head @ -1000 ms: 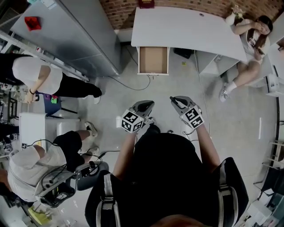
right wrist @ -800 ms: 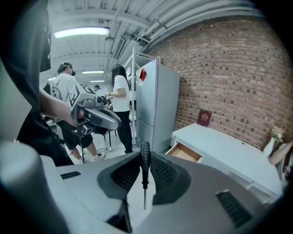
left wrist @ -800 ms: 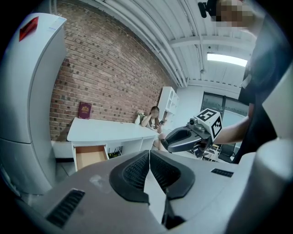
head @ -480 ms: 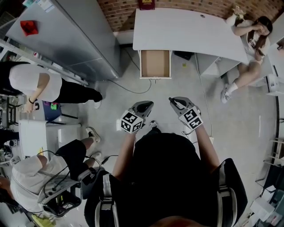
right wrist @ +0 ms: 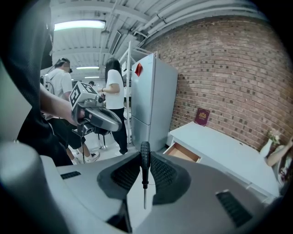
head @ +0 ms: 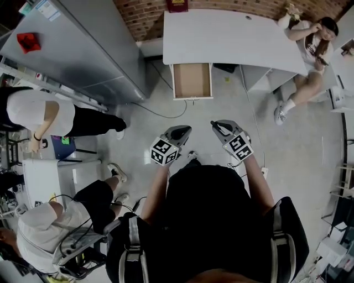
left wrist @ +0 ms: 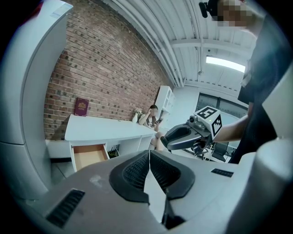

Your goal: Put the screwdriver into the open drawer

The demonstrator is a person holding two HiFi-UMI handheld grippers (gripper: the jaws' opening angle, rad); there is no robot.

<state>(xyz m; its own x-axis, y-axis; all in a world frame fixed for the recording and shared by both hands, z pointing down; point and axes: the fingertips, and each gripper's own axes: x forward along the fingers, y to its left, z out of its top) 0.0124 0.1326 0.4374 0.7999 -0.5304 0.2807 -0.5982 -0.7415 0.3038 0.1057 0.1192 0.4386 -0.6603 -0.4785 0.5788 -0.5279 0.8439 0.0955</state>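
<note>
A screwdriver (right wrist: 144, 165) with a black handle and a thin metal shaft stands upright between the pads of my right gripper (right wrist: 144, 160), which is shut on it. In the head view the right gripper (head: 217, 126) and left gripper (head: 180, 131) are held side by side over the floor, both pointing at the white desk (head: 221, 38). The desk's open drawer (head: 192, 80) shows a bare brown bottom; it also shows as the drawer (left wrist: 88, 155) and the drawer (right wrist: 183, 153) in the gripper views. My left gripper (left wrist: 149, 157) is shut with nothing in it.
A tall grey cabinet (head: 88, 50) stands left of the desk. A cable (head: 166, 110) runs across the floor below the drawer. A person sits at the desk's right end (head: 310, 44). Two other people (head: 38, 110) are at the left. A red book (head: 177, 5) lies on the desk.
The desk and open drawer have drawn slightly nearer in the head view. Both grippers keep their pose side by side. The people at the left have shifted a little.
</note>
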